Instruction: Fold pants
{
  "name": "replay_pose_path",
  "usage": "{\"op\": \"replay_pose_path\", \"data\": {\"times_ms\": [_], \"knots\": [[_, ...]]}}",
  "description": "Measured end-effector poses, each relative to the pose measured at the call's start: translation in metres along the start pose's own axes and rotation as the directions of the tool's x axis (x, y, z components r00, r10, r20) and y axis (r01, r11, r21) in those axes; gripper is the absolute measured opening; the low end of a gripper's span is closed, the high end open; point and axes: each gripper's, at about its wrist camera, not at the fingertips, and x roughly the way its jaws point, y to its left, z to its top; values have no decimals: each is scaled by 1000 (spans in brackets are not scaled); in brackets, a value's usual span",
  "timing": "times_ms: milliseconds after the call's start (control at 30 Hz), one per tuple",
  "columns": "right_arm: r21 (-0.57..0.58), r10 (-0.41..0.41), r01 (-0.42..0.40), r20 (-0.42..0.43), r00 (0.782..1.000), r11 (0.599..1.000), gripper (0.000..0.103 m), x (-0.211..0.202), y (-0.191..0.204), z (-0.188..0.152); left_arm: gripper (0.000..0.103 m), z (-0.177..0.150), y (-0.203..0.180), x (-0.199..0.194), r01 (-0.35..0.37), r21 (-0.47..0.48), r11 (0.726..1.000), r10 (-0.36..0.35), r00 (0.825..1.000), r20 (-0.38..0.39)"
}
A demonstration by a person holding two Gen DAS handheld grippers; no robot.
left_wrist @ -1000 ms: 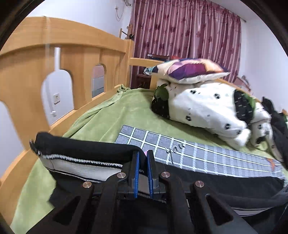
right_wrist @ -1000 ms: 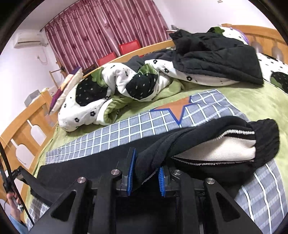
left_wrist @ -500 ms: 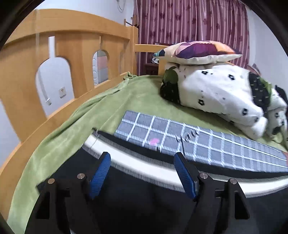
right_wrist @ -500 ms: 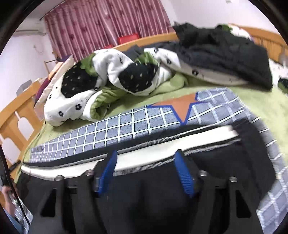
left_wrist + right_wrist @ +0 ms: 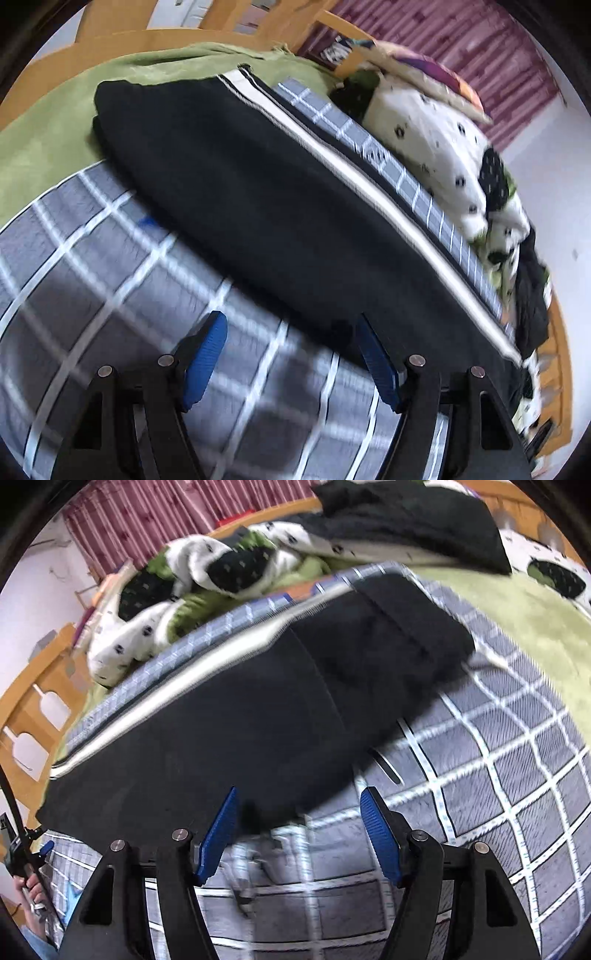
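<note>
Black pants [image 5: 258, 206] flat; both tongs [image 5: 291, 354] [image 5: 299, 827] agape, tilted down

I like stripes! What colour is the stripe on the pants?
White, along the black pants; clearest in the left wrist view.

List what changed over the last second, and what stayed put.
Both tongs, left and right, opened and let go of the black pants. The pants now lie flat, folded lengthwise, on the checked mat. Both cameras tipped downward. The quilt stayed put.
</note>
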Motion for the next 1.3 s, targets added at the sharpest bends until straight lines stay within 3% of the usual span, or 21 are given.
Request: {"op": "replay_pose_path", "data": {"times_ms": [67,200,267,300,333,367,433,533,667,833,1000,1067,1133,1167,1233,1267,1300], "knots": [[49,35,-36,16,999,998,67,7,-9,2,67,10,4,7,21,-38,999,-21,1000,9],[151,63,-71,54,997,986,67,27,-23,23,51,27,10,26,50,-106,993,-46,998,36],[192,73,-84,64,995,978,67,41,-27,36,34,35,6,32,31,-97,995,-27,998,49],[205,56,-70,72,996,976,60,49,-28,43,27,41,3,35,4,-82,997,0,999,48],[214,23,-38,74,997,976,42,56,-27,51,21,45,1,38,-3,-78,997,7,999,41],[218,-5,-11,73,997,976,35,59,-28,56,15,48,-2,40,-15,-75,997,18,999,33],[224,-20,4,71,997,975,23,61,-25,68,11,55,-16,35,-57,-27,998,57,998,36],[211,-11,-14,119,993,977,17,36,-19,81,10,60,-35,6,-46,26,999,44,996,79],[169,53,-85,187,981,982,14,-23,-6,91,10,48,-45,-50,5,82,997,-13,996,89],[96,32,-51,188,982,994,14,-85,-14,64,10,-4,-29,-102,-2,173,985,-6,999,48],[69,0,-4,63,998,998,18,-85,-41,6,11,-60,-2,-84,-121,245,962,123,992,6],[86,-28,28,-6,1000,996,21,-67,-52,-18,22,-70,8,-70,-175,257,950,182,983,-5],[98,-52,56,-47,998,994,40,-54,-61,-36,34,-72,13,-71,-206,224,953,214,977,-13],[118,-45,52,-57,997,992,42,-53,-66,-44,45,-71,15,-76,-212,212,954,221,975,-18],[170,-2,8,-37,999,985,50,-65,-74,-52,64,-69,17,-87,-236,203,950,245,969,-22],[194,7,-7,0,1000,981,55,-78,-78,-54,67,-71,19,-94,-235,202,951,241,971,-6],[203,7,-16,44,999,979,70,-87,-81,-54,67,-74,23,-102,-228,199,953,230,973,15]]}}
